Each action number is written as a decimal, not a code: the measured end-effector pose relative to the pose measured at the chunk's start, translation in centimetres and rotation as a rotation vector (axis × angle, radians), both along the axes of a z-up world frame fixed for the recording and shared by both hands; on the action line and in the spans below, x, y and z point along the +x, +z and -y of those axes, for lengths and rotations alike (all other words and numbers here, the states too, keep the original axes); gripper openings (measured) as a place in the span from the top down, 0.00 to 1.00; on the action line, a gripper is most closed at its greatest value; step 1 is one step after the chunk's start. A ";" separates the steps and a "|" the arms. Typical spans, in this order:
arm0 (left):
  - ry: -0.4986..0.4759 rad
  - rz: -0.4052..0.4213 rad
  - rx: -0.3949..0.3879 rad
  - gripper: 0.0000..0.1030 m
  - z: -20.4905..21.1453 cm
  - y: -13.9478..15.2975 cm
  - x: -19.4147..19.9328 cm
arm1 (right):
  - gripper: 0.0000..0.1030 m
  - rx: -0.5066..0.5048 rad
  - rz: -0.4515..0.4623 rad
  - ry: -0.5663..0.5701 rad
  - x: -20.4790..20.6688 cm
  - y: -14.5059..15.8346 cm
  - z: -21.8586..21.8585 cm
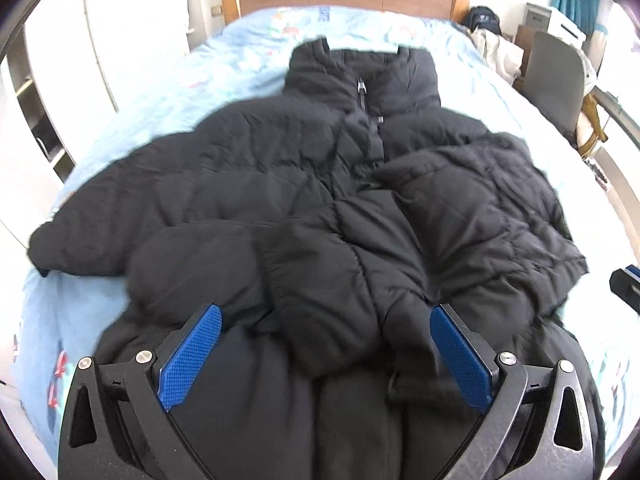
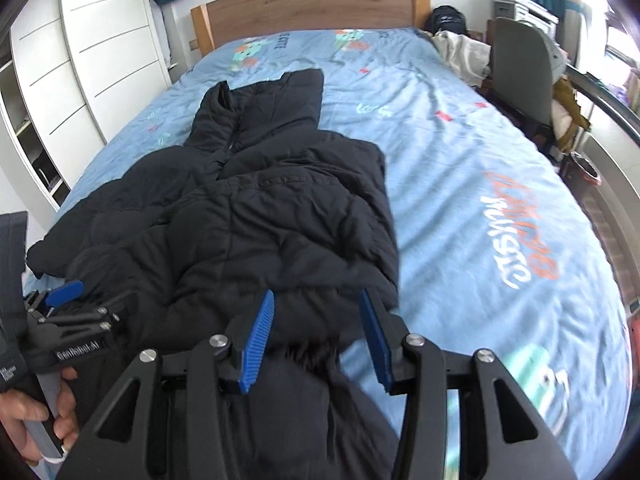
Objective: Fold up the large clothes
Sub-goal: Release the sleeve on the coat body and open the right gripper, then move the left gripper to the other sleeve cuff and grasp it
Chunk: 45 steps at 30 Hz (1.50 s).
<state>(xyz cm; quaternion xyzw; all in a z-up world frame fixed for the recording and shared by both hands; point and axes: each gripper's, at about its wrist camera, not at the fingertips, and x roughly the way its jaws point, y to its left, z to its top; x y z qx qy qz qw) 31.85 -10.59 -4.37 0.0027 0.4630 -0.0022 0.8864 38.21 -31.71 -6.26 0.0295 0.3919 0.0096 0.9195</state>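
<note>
Both claws stood over the hem of the black puffer jacket (image 1: 320, 184): the left gripper (image 1: 324, 356) wide open, the right gripper (image 2: 316, 340) partly open, fabric between the jaws of each but no pinch visible. That jacket lay on the blue bedsheet (image 2: 480, 160), collar toward twelve o'clock, its three o'clock side folded inward. Judged next: grasp the hem and fold it toward the collar.
</note>
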 end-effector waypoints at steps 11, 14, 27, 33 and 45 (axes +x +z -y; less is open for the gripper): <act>0.012 0.147 0.047 0.01 -6.8 7.3 -10.1 | 0.54 0.012 0.071 -0.065 -11.7 4.4 -2.1; 0.029 0.172 0.076 0.01 -9.2 8.0 -12.5 | 0.47 0.009 0.094 -0.081 -14.6 5.2 -2.9; 0.146 0.248 0.059 0.01 -22.1 9.9 -17.4 | 0.46 0.055 0.136 -0.160 -20.8 6.7 -6.4; 0.188 0.227 0.024 0.01 -27.2 9.7 -17.8 | 0.46 0.025 0.140 -0.167 -21.0 7.4 -7.9; 0.346 0.134 -0.138 0.01 -38.2 4.7 -16.2 | 0.46 -0.015 0.097 -0.161 -18.9 6.5 -11.0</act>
